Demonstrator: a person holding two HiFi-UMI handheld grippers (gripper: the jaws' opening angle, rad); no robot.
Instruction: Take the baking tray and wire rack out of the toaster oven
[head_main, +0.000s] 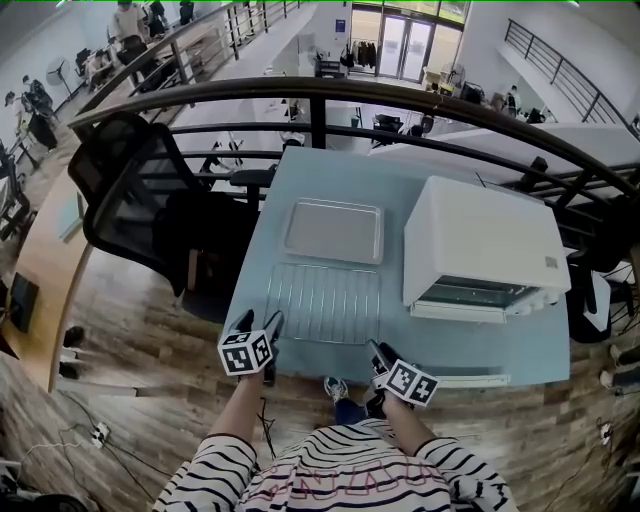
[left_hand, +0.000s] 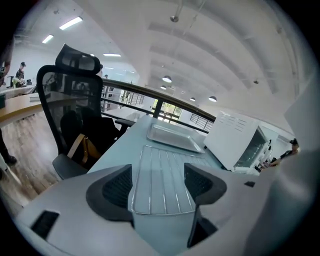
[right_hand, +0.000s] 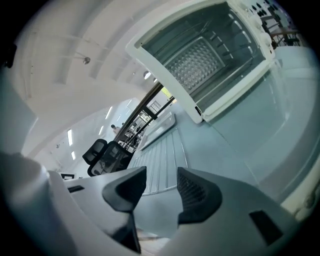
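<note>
Wire rack (head_main: 325, 302) lies flat on the table (head_main: 400, 330) just beyond the left gripper (head_main: 257, 322) and right gripper (head_main: 380, 352), both wide-jawed and empty, baking tray (head_main: 333, 231) farther, both set left, clear of the open, emptied toaster oven (head_main: 485, 250).
</note>
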